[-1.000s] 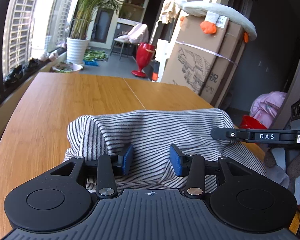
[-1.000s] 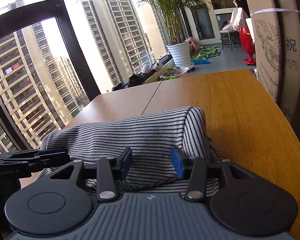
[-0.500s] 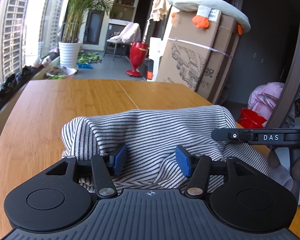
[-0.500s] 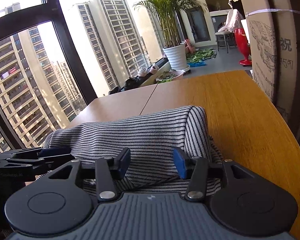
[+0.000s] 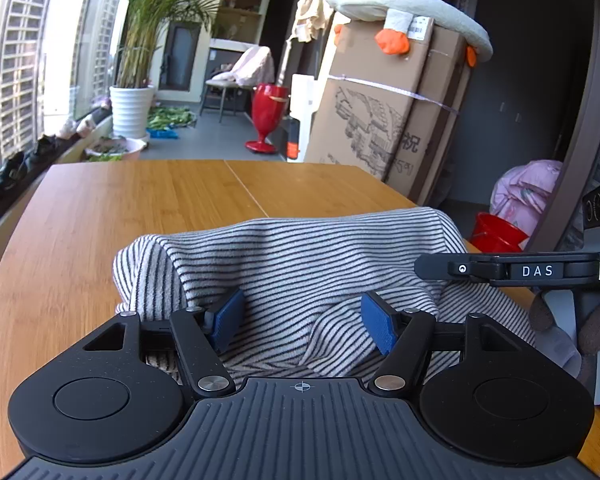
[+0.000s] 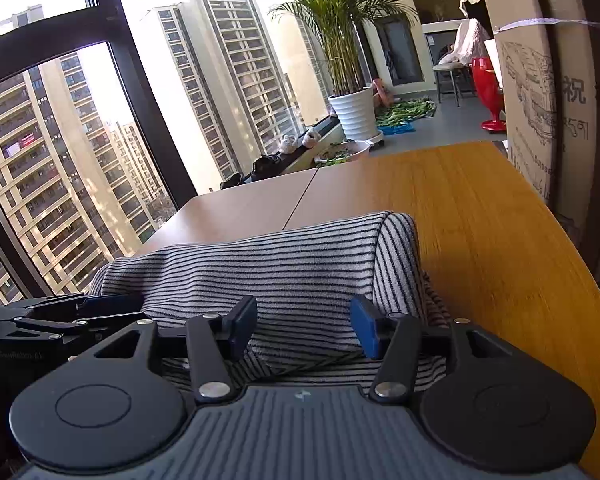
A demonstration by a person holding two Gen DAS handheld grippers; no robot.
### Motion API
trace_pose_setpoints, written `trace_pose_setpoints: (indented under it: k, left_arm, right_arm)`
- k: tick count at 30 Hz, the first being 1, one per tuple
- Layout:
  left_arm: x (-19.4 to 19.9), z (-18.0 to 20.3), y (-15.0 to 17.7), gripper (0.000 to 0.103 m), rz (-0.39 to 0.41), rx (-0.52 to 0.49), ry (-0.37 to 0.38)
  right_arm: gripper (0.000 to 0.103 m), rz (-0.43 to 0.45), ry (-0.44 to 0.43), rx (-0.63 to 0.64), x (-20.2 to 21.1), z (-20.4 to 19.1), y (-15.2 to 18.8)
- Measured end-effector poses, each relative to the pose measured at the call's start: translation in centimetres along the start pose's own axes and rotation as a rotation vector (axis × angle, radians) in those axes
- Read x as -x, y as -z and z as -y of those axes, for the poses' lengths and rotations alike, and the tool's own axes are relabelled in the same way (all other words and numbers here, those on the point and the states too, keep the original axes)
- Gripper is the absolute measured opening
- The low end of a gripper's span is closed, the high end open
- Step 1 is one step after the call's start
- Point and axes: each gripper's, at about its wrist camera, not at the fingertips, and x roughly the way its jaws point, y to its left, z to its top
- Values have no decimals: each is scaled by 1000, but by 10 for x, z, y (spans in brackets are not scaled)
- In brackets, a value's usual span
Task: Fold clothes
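Note:
A grey-and-black striped garment lies folded in a thick bundle on the wooden table, near its front edge. My left gripper is at the bundle's near side. Its jaws are opening, and its blue pads stand apart from the loose fabric between them. In the right wrist view the same garment fills the middle. My right gripper is also opening, with the fold between its pads but not pinched. Each gripper shows in the other's view: the right and the left.
Tall cardboard boxes stand just beyond the table's right edge. Lower right are a red bucket and a pink bundle. A potted palm and a large window lie beyond the far side.
The jaws of both grippers have widened and come off the striped fabric. The cloth has slumped a little between the left pads. Neither hand has shifted.

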Motion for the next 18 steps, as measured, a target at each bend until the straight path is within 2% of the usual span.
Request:
trace_pose_setpoints:
  k: [18]
  left_arm:
    - [1, -3, 0, 72, 12, 18, 13]
  right_arm:
    - [57, 2, -9, 2, -2, 0, 0]
